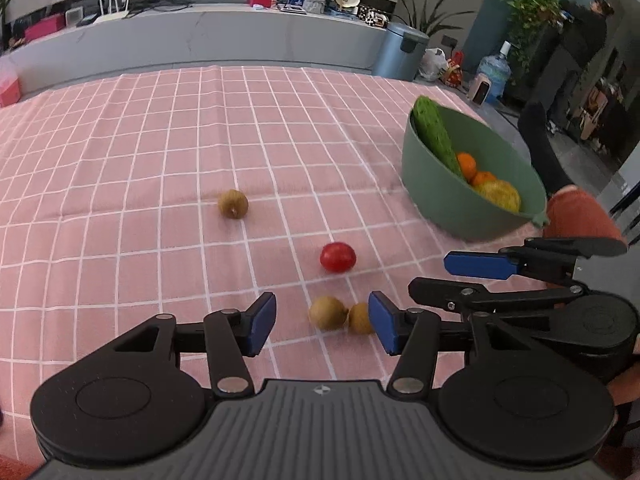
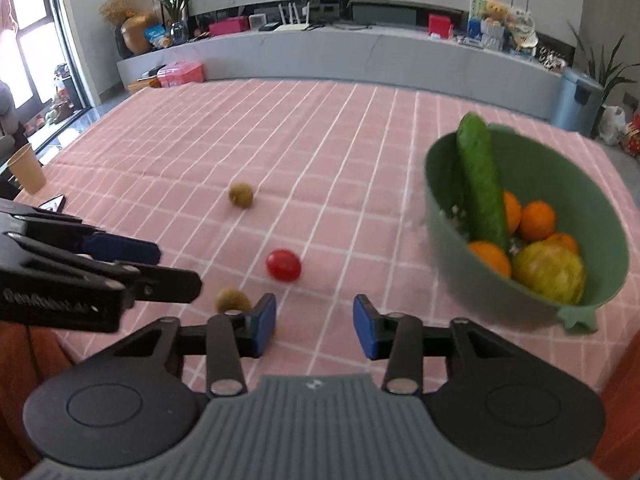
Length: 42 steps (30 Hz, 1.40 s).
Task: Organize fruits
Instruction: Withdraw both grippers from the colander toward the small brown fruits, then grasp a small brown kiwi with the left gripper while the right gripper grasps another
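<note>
On the pink checked tablecloth (image 1: 140,160) lie a red tomato (image 1: 337,257), a far brown longan (image 1: 233,204) and two brown longans side by side (image 1: 327,312). My left gripper (image 1: 322,326) is open, low over the cloth, with the pair of longans between its blue pads. A green bowl (image 1: 432,188) at the right holds a cucumber (image 1: 436,136), oranges and a yellow fruit. My right gripper (image 2: 314,326) is open and empty, near the table's front edge. In its view the tomato (image 2: 283,265), one near longan (image 2: 233,300), the far longan (image 2: 241,195) and the bowl (image 2: 448,232) show.
A paper cup (image 2: 27,168) and a phone (image 2: 54,202) sit at the table's left edge. A grey bench with boxes and toys runs behind the table. A blue bin (image 1: 402,50) and a water jug (image 1: 494,74) stand on the floor at the right.
</note>
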Available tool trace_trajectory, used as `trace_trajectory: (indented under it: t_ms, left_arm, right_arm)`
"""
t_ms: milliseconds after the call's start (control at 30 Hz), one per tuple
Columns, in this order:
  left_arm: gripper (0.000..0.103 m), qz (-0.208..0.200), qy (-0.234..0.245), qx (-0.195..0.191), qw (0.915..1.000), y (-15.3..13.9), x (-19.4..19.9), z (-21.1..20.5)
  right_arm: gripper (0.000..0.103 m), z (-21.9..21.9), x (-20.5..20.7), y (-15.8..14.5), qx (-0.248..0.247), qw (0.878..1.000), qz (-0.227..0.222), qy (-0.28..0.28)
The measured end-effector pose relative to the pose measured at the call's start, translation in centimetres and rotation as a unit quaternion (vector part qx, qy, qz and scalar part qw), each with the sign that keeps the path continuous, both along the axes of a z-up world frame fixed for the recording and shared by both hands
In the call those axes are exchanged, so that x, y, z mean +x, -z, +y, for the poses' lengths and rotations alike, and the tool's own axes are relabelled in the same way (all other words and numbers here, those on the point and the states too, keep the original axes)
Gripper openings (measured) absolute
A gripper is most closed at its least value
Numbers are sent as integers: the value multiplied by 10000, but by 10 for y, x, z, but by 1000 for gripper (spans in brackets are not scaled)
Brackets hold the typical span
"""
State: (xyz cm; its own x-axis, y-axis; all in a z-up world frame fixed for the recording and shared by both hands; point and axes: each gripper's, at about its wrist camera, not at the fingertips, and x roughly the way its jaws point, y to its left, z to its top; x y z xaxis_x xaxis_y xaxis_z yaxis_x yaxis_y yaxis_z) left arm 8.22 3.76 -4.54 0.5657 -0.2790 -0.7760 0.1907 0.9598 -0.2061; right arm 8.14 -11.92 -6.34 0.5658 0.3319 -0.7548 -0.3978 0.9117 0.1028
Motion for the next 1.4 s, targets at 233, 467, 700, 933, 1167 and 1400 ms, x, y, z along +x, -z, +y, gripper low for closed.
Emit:
trace_trajectory:
  t_ms: [233, 467, 700, 933, 1167, 1400]
  left_arm:
    - [48, 202, -26, -57, 9998, 15, 2, 4]
    - [47, 258, 42, -140, 9996, 18, 5, 6]
    - [47, 343, 124, -208, 9991, 24, 12, 2]
    - [46, 449, 93, -283, 9985, 32, 20, 0]
    - [39, 561, 73, -313, 9979, 41, 27, -4]
    - [30, 579, 133, -407, 9974, 41, 29, -3]
  right_arm:
    - [28, 18, -2, 21, -70, 9984, 295, -467]
    - [28, 29, 5, 26, 57, 9970, 351, -692]
    - [19, 32, 15, 33, 44, 9960, 501, -738]
    - [19, 22, 15, 32, -163, 9973, 458, -549]
    - [19, 13, 20, 33, -205, 9977, 447, -462]
    - [20, 13, 24, 35, -123, 9976, 493, -471]
